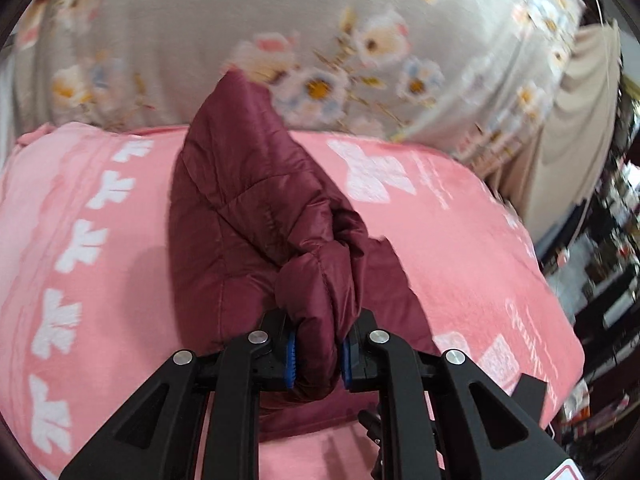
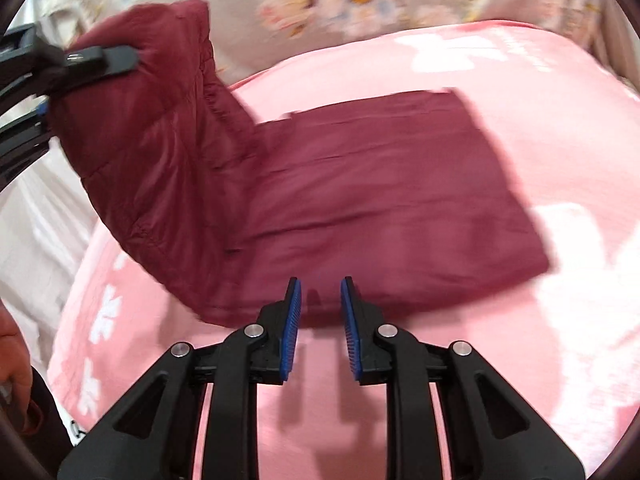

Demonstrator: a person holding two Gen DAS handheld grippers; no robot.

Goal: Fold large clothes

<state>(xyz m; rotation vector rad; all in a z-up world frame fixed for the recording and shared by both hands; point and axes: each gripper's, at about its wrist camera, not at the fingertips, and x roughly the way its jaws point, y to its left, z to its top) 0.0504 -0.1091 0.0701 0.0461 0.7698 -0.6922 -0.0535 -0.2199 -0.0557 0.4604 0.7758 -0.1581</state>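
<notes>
Jacket (image 2: 380,208): lies on the blanket (image 2: 520,340), one end lifted up at the left in the right wrist view.
Blanket: spread over the bed, under the jacket, reaching out on every side of it.
Flowered sheet (image 1: 200,40): behind the blanket, at the far side.
Left tongs (image 1: 319,354): pinching the raised end — fabric between the pads.
Right tongs (image 2: 320,328): at the jacket's near edge — nothing between them.

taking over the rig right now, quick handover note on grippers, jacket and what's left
Left gripper: shut on a bunched end of the maroon puffer jacket, lifted off the bed.
Right gripper: slightly open, empty, at the jacket's near edge.
Jacket: its main part lies flat on the pink blanket.
Done: body looks partly folded.
Left: lay the lifted end over the flat part, then smooth it.
</notes>
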